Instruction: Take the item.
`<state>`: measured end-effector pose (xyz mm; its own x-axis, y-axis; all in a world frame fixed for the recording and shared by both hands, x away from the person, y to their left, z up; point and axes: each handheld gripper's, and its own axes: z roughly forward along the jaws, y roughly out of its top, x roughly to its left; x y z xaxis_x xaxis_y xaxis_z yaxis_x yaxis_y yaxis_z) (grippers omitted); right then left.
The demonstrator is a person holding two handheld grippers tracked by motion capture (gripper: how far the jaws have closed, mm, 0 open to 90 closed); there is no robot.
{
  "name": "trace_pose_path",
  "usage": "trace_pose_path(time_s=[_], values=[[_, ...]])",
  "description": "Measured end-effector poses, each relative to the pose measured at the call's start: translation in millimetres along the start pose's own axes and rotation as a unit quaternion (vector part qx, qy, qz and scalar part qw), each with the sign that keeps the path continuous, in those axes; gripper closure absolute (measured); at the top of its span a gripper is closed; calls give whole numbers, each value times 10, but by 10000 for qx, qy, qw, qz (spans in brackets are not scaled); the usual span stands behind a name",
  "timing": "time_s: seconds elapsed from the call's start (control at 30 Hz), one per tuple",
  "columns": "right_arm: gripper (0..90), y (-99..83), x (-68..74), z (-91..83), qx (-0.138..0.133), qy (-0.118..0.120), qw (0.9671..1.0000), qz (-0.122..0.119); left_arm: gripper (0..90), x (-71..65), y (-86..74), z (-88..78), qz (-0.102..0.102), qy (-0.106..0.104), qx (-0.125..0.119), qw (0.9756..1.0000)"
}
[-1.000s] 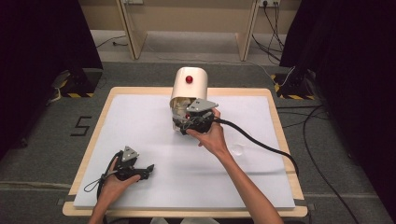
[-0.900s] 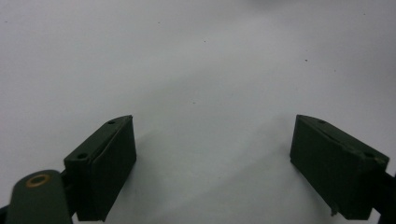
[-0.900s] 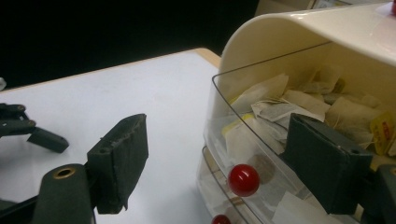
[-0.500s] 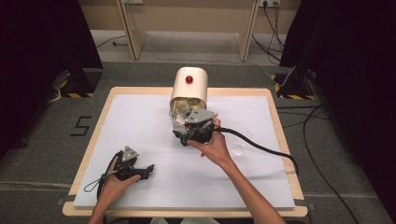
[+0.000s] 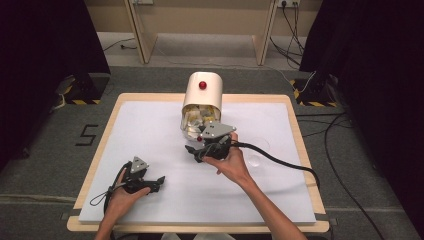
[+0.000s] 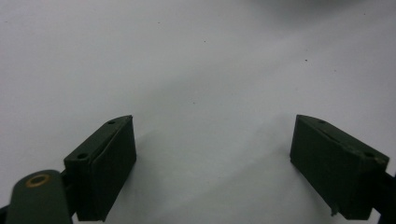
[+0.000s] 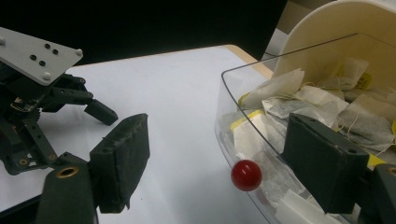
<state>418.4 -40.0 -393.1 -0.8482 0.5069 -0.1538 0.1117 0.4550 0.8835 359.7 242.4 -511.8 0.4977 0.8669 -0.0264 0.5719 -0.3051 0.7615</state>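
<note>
Left gripper (image 5: 159, 180) sits near the front-left of the white table (image 5: 150, 125), my left hand (image 5: 120, 192) on it. Jaws spread wide, nothing between them, just bare tabletop under the pads (image 6: 114, 158). Idle, well apart from the work.

Centre: cream container (image 5: 202, 95) lying on its side at the back of the table, a red knob (image 5: 202, 85) on its upper face. Clear lid (image 7: 243, 140) swung down over the open mouth, its own small red knob (image 7: 246, 175) near the lower edge. Inside, a loose pile of tea bags (image 7: 299, 100) with strings and yellow tags.

Handling, my read: lid is thin clear plastic, light, stiff but easy to crack and slick on the pads. Round knob is the only proper hold; smooth, so it wants a centred pinch or it squirts out. The container looks light and could roll or slide if I push sideways. Tea bags are soft, near weightless, strings snag.

Right gripper (image 5: 200, 149) is just in front of the mouth, my right hand (image 5: 227, 162) behind it. Jaws released, close to full spread, holding nothing. In the right gripper view the lid knob sits low between the two pads (image 7: 123, 154), touching neither; the far pad overlaps the lid edge, contact unclear.
</note>
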Motion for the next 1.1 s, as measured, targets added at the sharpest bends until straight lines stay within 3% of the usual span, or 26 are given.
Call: trace_pose_path(time_s=[1.1], values=[[263,-58,166,-103,186,258,9995,-13,137,3,0,0,0,-8,-1,10000]])
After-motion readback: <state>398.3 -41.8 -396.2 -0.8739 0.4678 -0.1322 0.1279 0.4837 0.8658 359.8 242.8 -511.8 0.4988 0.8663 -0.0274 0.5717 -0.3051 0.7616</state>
